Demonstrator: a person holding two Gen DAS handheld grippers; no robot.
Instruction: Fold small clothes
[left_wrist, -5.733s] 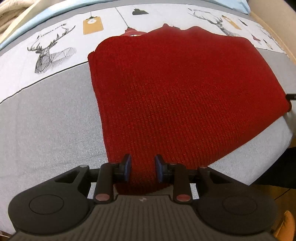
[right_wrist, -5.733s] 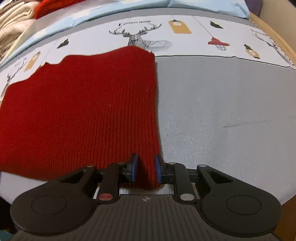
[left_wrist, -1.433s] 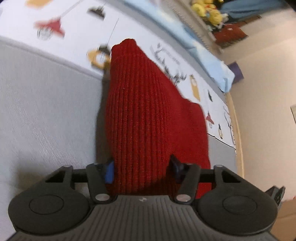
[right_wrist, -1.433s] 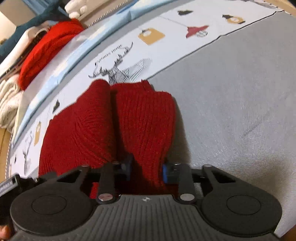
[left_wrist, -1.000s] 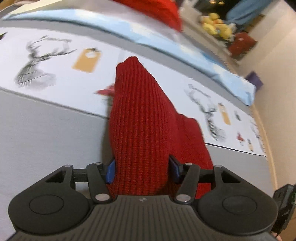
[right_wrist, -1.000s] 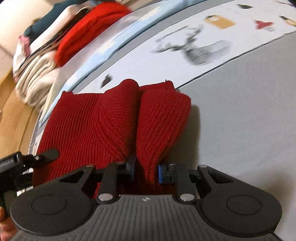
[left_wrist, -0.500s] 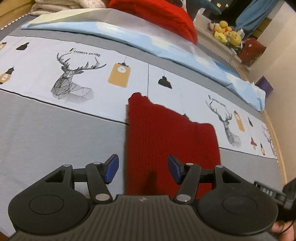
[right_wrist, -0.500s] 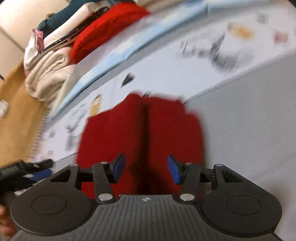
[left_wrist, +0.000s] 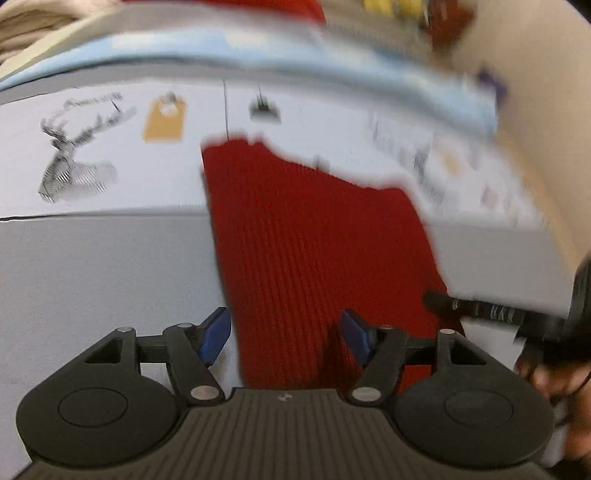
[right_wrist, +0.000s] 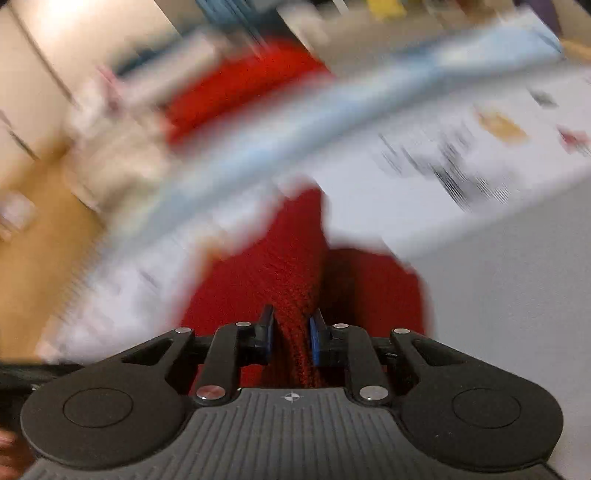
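A red knit garment (left_wrist: 314, 236) lies folded into a narrow stack on the grey and white bedspread (left_wrist: 103, 266). My left gripper (left_wrist: 284, 334) is open above its near end, holding nothing. In the right wrist view the same red knit garment (right_wrist: 280, 266) rises in a ridge between the fingers. My right gripper (right_wrist: 291, 332) is shut on that ridge of the near edge. Both views are motion-blurred. The right gripper's finger (left_wrist: 476, 308) shows at the right of the left wrist view.
The bedspread has a white band printed with deer and tags (left_wrist: 74, 162) and a light blue sheet (left_wrist: 258, 59) behind it. A pile of folded clothes, one bright red (right_wrist: 236, 85), sits at the back left. Wooden floor (right_wrist: 33, 236) lies beyond the bed's left edge.
My right gripper was open half a second ago and has now shut on the garment's near edge. My left gripper stays open after letting go. Both cameras are swinging.
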